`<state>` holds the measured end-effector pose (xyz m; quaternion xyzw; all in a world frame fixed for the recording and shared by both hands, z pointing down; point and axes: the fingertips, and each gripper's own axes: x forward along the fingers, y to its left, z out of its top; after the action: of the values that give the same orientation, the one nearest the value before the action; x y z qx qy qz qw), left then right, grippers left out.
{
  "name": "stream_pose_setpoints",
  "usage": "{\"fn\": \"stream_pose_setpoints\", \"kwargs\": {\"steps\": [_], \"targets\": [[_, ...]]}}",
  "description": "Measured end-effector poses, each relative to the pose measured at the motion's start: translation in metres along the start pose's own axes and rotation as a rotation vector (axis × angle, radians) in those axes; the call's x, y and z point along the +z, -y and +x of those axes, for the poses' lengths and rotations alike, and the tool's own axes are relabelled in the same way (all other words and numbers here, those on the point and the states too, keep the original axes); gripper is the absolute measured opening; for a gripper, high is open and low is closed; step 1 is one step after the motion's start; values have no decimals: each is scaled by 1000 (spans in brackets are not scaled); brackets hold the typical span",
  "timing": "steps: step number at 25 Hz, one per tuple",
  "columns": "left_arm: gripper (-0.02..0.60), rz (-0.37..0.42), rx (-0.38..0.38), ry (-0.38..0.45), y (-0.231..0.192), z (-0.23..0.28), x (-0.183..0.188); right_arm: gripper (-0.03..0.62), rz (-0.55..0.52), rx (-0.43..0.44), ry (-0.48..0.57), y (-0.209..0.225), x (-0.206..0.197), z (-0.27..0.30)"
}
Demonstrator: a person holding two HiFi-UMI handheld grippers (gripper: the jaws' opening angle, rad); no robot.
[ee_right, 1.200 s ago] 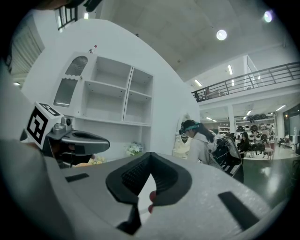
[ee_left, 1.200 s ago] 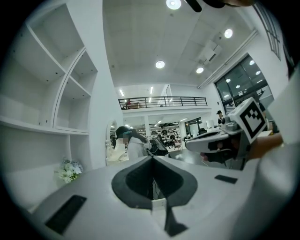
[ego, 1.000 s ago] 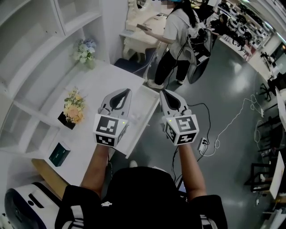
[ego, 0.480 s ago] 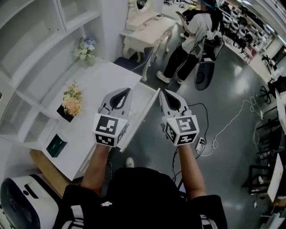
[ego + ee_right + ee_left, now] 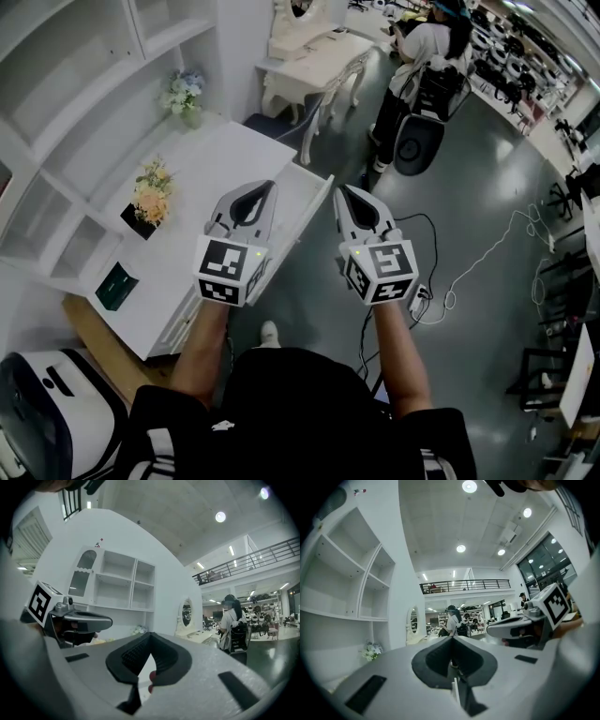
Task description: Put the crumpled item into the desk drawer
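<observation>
The white desk (image 5: 220, 159) stands at the left of the head view with its drawer (image 5: 302, 199) pulled open toward the grey floor. No crumpled item shows in any view. My left gripper (image 5: 265, 187) is held level over the drawer's near end, jaws shut with nothing between them, and its tips (image 5: 452, 638) meet in the left gripper view. My right gripper (image 5: 343, 190) hangs beside it over the floor, just right of the drawer, jaws together and empty (image 5: 150, 634). Each gripper sees the other: the right one (image 5: 520, 627) and the left one (image 5: 79, 618).
On the desk are a yellow flower arrangement (image 5: 150, 197), pale flowers (image 5: 181, 94) and a dark green box (image 5: 115, 286). White shelving (image 5: 66, 94) rises behind. A vanity table (image 5: 309, 56), a person by a chair (image 5: 427, 52) and a floor cable with power strip (image 5: 422, 300) lie beyond.
The desk and open drawer have slid left and away under both grippers, which keep side by side and shut. The person in the background has walked off toward the upper right.
</observation>
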<state>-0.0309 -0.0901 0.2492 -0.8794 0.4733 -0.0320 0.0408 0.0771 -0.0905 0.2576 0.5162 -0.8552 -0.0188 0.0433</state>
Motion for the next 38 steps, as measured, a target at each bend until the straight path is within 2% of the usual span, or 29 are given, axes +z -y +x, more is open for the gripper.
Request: {"fn": "stream_pose_setpoints", "kwargs": {"steps": [20, 38], "targets": [[8, -2, 4, 33, 75, -53, 13, -3, -4, 6, 2, -11, -8, -91], [8, 4, 24, 37, 99, -83, 14, -3, -17, 21, 8, -22, -9, -124]]}}
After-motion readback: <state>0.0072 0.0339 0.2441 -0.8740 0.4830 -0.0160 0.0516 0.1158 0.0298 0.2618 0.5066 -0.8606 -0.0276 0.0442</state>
